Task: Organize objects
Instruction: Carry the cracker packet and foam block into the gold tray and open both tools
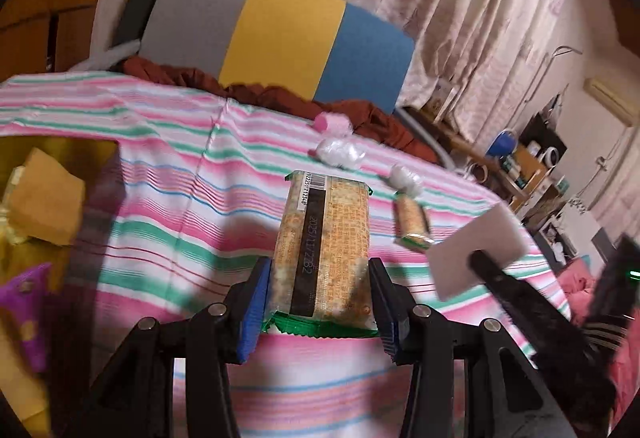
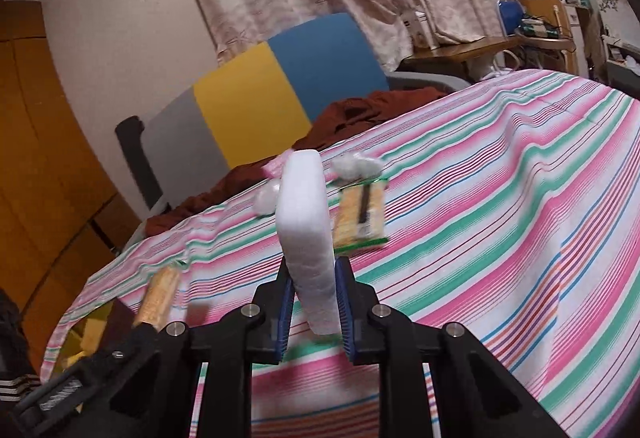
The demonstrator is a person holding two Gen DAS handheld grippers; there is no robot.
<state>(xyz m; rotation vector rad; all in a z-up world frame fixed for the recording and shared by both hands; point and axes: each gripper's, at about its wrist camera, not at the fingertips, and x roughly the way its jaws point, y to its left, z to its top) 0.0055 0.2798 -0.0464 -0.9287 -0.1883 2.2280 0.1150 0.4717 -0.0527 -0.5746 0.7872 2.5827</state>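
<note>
my left tongs point(image 1: 318, 296) are clamped on a cracker packet point(image 1: 324, 250), held above the striped cloth point(image 1: 180, 198). my right tongs point(image 2: 310, 302) are squeezed onto a white foam pad point(image 2: 306, 238) standing on edge, also held over the cloth. beyond, a second cracker packet point(image 2: 360, 216) lies flat on the stripes, with clear plastic wads point(image 1: 340, 152) just past it. a yellow box point(image 1: 24, 222) holding a brown block point(image 1: 46, 198) sits at my left.

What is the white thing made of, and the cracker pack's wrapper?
The white block in the right gripper looks like soft foam or sponge: matte, finely pitted. The cracker pack in the left gripper seems wrapped in thin glossy plastic film, with crimped ends and printed text.
</note>
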